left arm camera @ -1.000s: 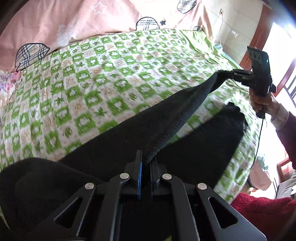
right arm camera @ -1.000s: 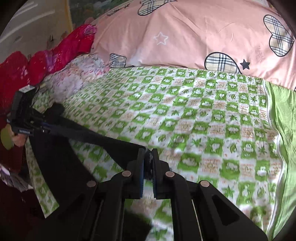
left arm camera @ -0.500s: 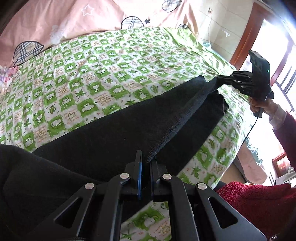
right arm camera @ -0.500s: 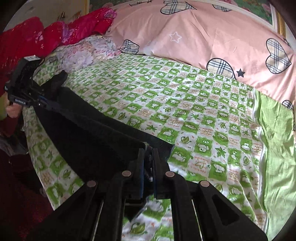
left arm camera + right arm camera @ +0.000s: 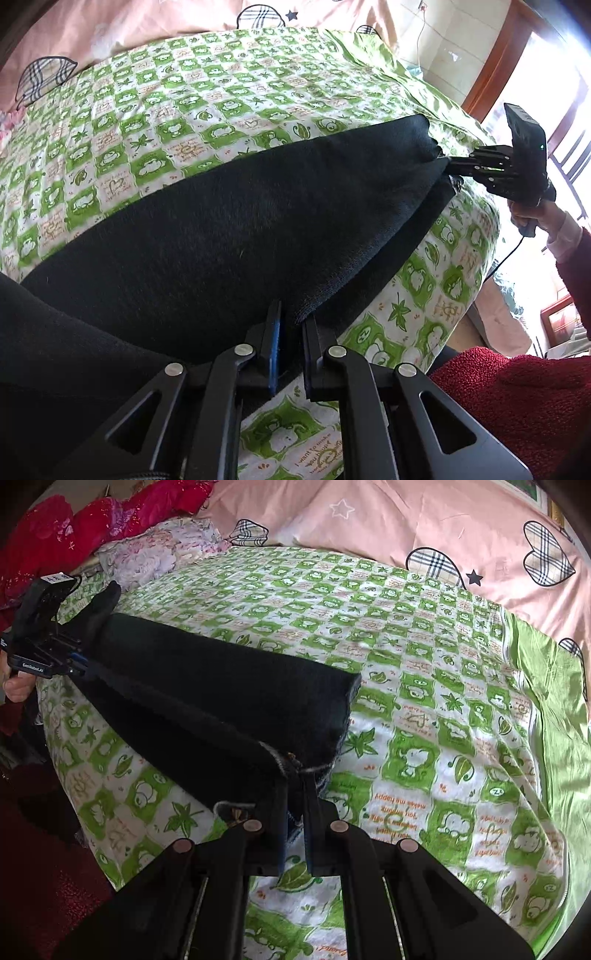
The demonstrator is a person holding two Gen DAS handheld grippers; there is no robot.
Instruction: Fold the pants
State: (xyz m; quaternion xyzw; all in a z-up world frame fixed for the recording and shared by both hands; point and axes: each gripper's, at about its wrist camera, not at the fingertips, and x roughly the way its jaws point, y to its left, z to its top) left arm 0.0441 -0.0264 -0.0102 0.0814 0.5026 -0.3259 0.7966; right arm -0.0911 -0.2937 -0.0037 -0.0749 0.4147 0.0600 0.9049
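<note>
Item: black pants [image 5: 240, 221], being laid lengthwise along the near edge of a bed covered by a green-and-white checked sheet [image 5: 184, 110]. One leg is being held doubled over the other, the edges not yet squared.

Left gripper [image 5: 291, 325]: its fingers are being kept nearly closed on the hem-side edge of the top layer; a narrow gap filled with cloth is being shown.

Right gripper [image 5: 295, 794]: fingers likewise being pressed together on the opposite end, where pale stitching is being exposed.

Surroundings: pink quilt [image 5: 406, 524] with plaid hearts at the head of the bed; red bedding [image 5: 44, 535] beside a floral pillow [image 5: 159, 550].

Progress, as judged: the first lengthwise fold is being completed. Release, smoothing and the crosswise folds are being left outstanding.
</note>
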